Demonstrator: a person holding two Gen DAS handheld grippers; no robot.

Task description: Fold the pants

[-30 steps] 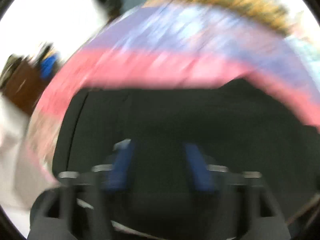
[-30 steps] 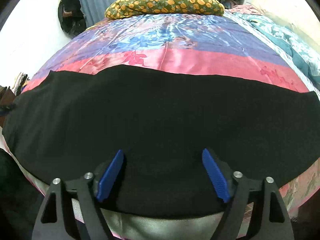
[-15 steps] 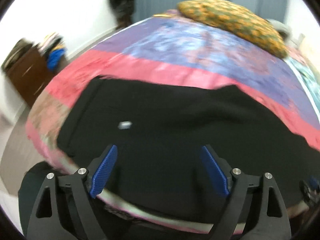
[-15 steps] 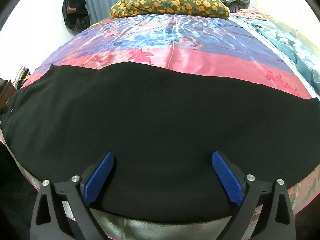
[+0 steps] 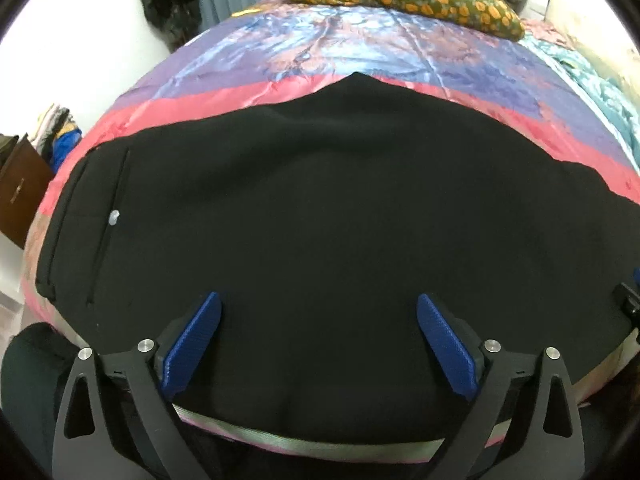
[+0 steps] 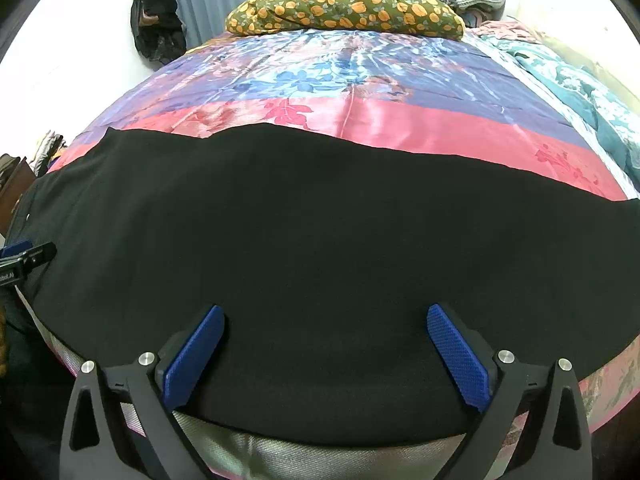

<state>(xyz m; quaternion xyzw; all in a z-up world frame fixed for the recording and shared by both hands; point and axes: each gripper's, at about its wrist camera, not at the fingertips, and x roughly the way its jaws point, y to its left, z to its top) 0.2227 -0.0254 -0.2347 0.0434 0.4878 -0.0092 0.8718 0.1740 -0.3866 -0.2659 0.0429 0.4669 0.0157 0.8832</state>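
Observation:
Black pants (image 5: 320,200) lie spread flat across the near end of the bed, with the waistband (image 5: 68,220) and a small white button (image 5: 114,218) at the left. My left gripper (image 5: 318,300) hovers over the near edge of the pants by the waist end. Its jaws are opening and nothing is pressed between the blue pads (image 5: 192,344). My right gripper (image 6: 325,310) hangs over the pants (image 6: 320,220) further right. Its jaws are also opening, empty. The left gripper's tip (image 6: 24,256) shows at the left edge of the right wrist view.
A shiny pink, purple and blue bedspread (image 6: 360,116) covers the bed. An orange-flowered pillow (image 6: 344,4) lies at the head, a teal blanket (image 6: 580,92) along the right. A dark bag (image 6: 156,20) hangs at the back left wall. A brown cabinet (image 5: 20,188) stands left.
The left gripper's jaws went from nearly shut to wide apart, and it moved sideways over the pants. The right gripper's jaws spread wider while it stayed in place.

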